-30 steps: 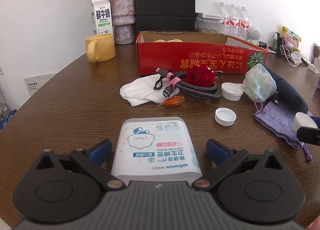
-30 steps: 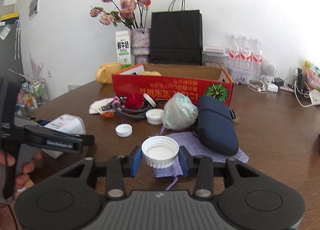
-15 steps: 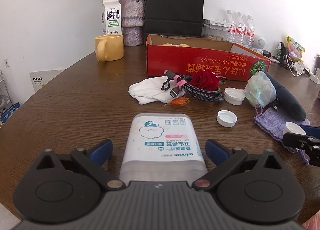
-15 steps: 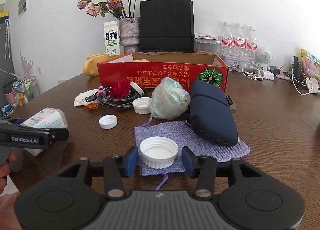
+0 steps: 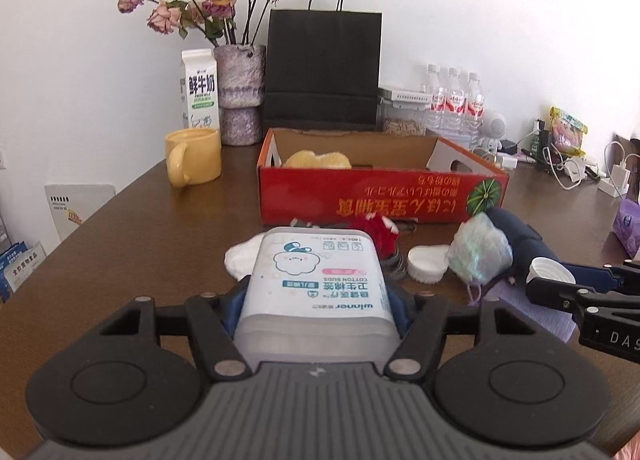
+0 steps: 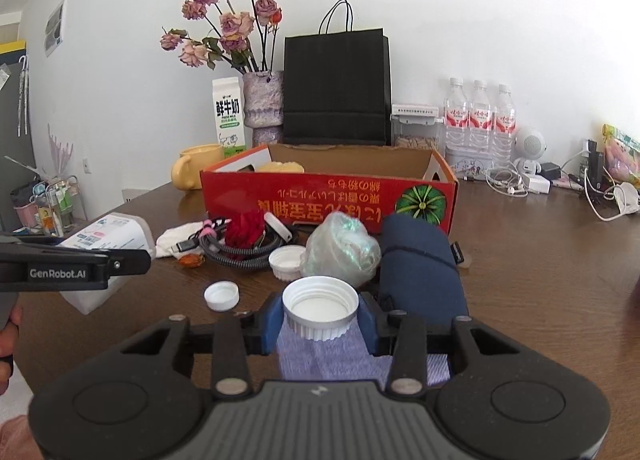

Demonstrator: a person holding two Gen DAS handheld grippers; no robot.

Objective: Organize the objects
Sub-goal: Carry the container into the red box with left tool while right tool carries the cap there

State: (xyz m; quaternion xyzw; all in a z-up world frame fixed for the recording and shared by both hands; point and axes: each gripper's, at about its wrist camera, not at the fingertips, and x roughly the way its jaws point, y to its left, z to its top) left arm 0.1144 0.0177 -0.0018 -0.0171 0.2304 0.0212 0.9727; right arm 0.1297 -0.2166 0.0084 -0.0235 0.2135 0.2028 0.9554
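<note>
Item: translucent rounded-corner plastic box of cotton buds (image 5: pixel 316 292), smooth, white printed label on top. It sits between the blue-padded fingers of the left gripper (image 5: pixel 316 302), which are closing against its sides; it is raised above the dark wood-grain counter (image 5: pixel 132 244).

Item: white ribbed plastic screw cap (image 6: pixel 320 306), open side up, pinched between the fingers of the right gripper (image 6: pixel 320 320), which are closing on it, above a lilac woven pouch (image 6: pixel 312 356).

Nearby on the counter: smaller white cap (image 6: pixel 221 296), ribbed white lid (image 6: pixel 286 262), crinkled iridescent film bundle (image 6: pixel 340 250), navy fabric case (image 6: pixel 420 272), braided black cable coil (image 6: pixel 236 252), red fabric rose (image 6: pixel 246 226), white cloth (image 6: pixel 176 238).

Behind: red open-topped cardboard box (image 5: pixel 380 196), its rim straight and its interior mostly free. Bare counter lies left of the box.
</note>
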